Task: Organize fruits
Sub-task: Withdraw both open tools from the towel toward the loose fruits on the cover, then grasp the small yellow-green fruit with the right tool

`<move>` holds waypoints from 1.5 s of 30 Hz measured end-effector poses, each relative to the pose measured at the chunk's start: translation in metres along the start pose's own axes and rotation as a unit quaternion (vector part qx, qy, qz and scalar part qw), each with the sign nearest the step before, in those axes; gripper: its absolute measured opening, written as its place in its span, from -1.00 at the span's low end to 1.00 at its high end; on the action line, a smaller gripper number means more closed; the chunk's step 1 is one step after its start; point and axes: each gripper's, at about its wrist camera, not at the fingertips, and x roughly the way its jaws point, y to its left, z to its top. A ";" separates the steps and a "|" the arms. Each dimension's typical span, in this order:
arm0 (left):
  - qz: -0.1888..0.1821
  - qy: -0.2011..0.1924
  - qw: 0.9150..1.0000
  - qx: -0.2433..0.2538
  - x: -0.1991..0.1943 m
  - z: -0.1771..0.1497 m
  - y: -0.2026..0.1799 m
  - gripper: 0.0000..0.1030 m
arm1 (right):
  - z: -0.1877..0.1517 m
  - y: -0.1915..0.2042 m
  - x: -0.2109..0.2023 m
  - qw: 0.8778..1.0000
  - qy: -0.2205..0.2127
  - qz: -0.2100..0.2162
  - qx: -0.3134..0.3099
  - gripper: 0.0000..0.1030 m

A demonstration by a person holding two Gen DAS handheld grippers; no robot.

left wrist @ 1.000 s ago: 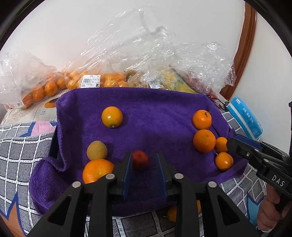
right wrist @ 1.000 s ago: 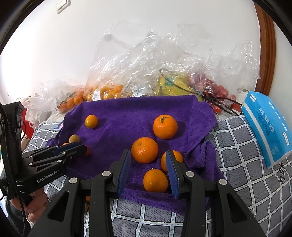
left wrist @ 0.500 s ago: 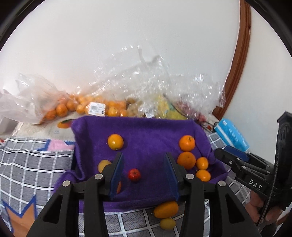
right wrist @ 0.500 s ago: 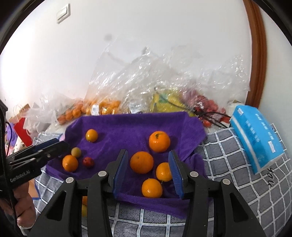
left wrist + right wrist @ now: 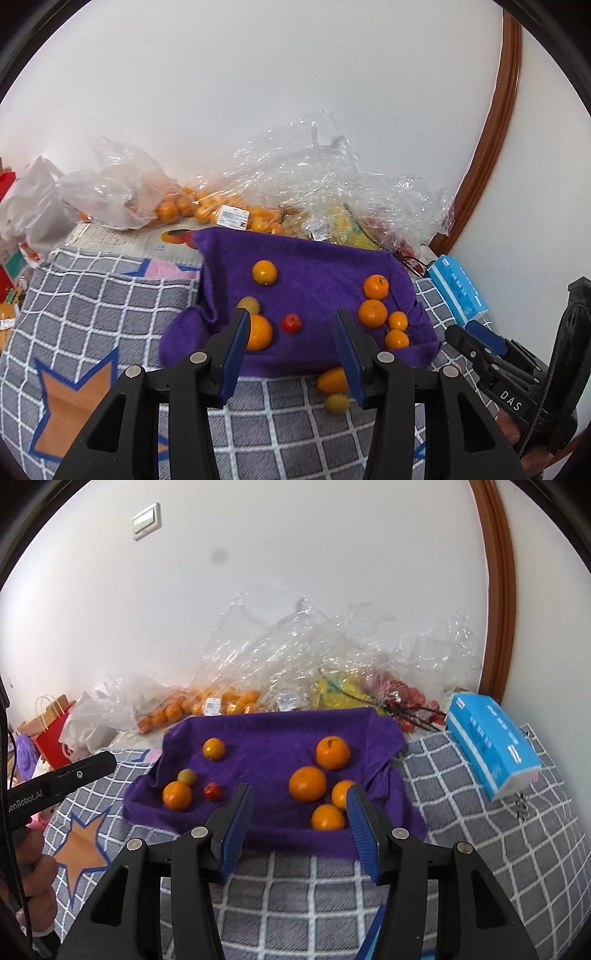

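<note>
Here, a grey checked blanket (image 5: 461, 853) covers the surface, with a purple towel (image 5: 273, 746) spread over its far middle. Behind the towel, clear plastic bags (image 5: 295, 657) of fruit are piled against the white wall. A blue tissue pack (image 5: 493, 740) lies on the blanket to the right of the towel.

Left gripper (image 5: 291, 349): held above the near edge of the towel, pointing down at it. Jaws apart and opening a little; nothing between the blue pads, nothing touched.

Right gripper (image 5: 299, 825): also above the near edge, jaws apart and opening. Pads clear of the fruit; nothing held.

Fruit on the towel, two groups:
- Right group: four oranges (image 5: 307, 783) close together, two large ones behind, two small ones at the front.
- Left group: one orange (image 5: 177, 795) near the front, a yellow-green fruit (image 5: 186, 776) just behind it, a small red fruit (image 5: 213, 791) just to its right, and a further orange (image 5: 214, 748) set apart toward the back.

Off the towel: two small yellow-orange fruits (image 5: 332, 381) lie on the blanket by the near edge, seen in the left wrist view.
</note>
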 end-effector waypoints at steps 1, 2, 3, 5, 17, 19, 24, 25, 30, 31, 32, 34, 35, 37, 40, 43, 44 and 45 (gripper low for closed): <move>0.002 -0.002 1.000 0.000 -0.005 -0.003 0.001 -0.12 | -0.003 0.002 -0.001 1.000 0.003 0.000 0.000 0.06; 0.004 -0.002 1.000 0.001 -0.008 -0.005 0.002 -0.11 | -0.005 0.004 -0.001 1.000 0.006 0.001 -0.002 0.06; 0.009 -0.003 1.000 0.001 -0.012 -0.008 0.004 -0.11 | -0.010 0.008 -0.002 1.000 0.013 0.004 -0.006 0.06; 0.012 -0.002 1.000 0.000 -0.018 -0.012 0.007 -0.10 | -0.015 0.015 -0.002 1.000 0.023 0.008 -0.011 0.06; 0.028 0.019 0.999 -0.021 -0.031 -0.042 0.042 -0.10 | -0.048 0.043 0.007 0.997 0.063 0.033 -0.020 0.06; 0.033 0.025 0.999 -0.025 -0.029 -0.046 0.049 -0.10 | -0.052 0.047 0.012 0.997 0.070 0.034 -0.023 0.06; 0.042 0.039 0.998 -0.034 -0.022 -0.057 0.066 -0.10 | -0.060 0.057 0.031 0.995 0.089 0.036 -0.029 0.06; 0.044 0.044 0.997 -0.035 -0.018 -0.059 0.070 -0.10 | -0.061 0.059 0.035 0.995 0.093 0.035 -0.031 0.05; 0.050 0.072 0.995 -0.037 0.001 -0.068 0.080 -0.10 | -0.066 0.067 0.049 0.993 0.108 0.031 -0.043 -0.07; 0.051 0.076 0.995 -0.036 0.004 -0.069 0.081 -0.10 | -0.066 0.069 0.051 0.993 0.109 0.027 -0.047 -0.09; 0.053 0.080 0.995 -0.035 0.007 -0.071 0.082 -0.10 | -0.067 0.070 0.053 0.992 0.110 0.025 -0.050 -0.10; 0.057 0.087 0.994 -0.032 0.013 -0.074 0.084 -0.10 | -0.067 0.071 0.058 0.992 0.115 0.025 -0.052 -0.12; 0.059 0.088 0.994 -0.031 0.015 -0.076 0.085 -0.10 | -0.067 0.072 0.061 0.991 0.118 0.025 -0.054 -0.15; 0.060 0.089 0.994 -0.029 0.019 -0.079 0.086 -0.10 | -0.068 0.074 0.067 0.991 0.122 0.024 -0.057 -0.19; 0.064 0.098 0.992 -0.034 0.027 -0.084 0.090 -0.10 | -0.069 0.075 0.075 0.989 0.132 0.023 -0.058 -0.27; 0.064 0.102 0.992 -0.034 0.031 -0.087 0.094 -0.10 | -0.070 0.076 0.081 0.988 0.139 0.022 -0.056 -0.28; 0.066 0.101 0.992 -0.033 0.030 -0.087 0.094 -0.10 | -0.071 0.076 0.083 0.988 0.140 0.022 -0.055 -0.29; 0.066 0.102 0.992 -0.032 0.030 -0.087 0.094 -0.10 | -0.070 0.075 0.084 0.989 0.140 0.021 -0.053 -0.30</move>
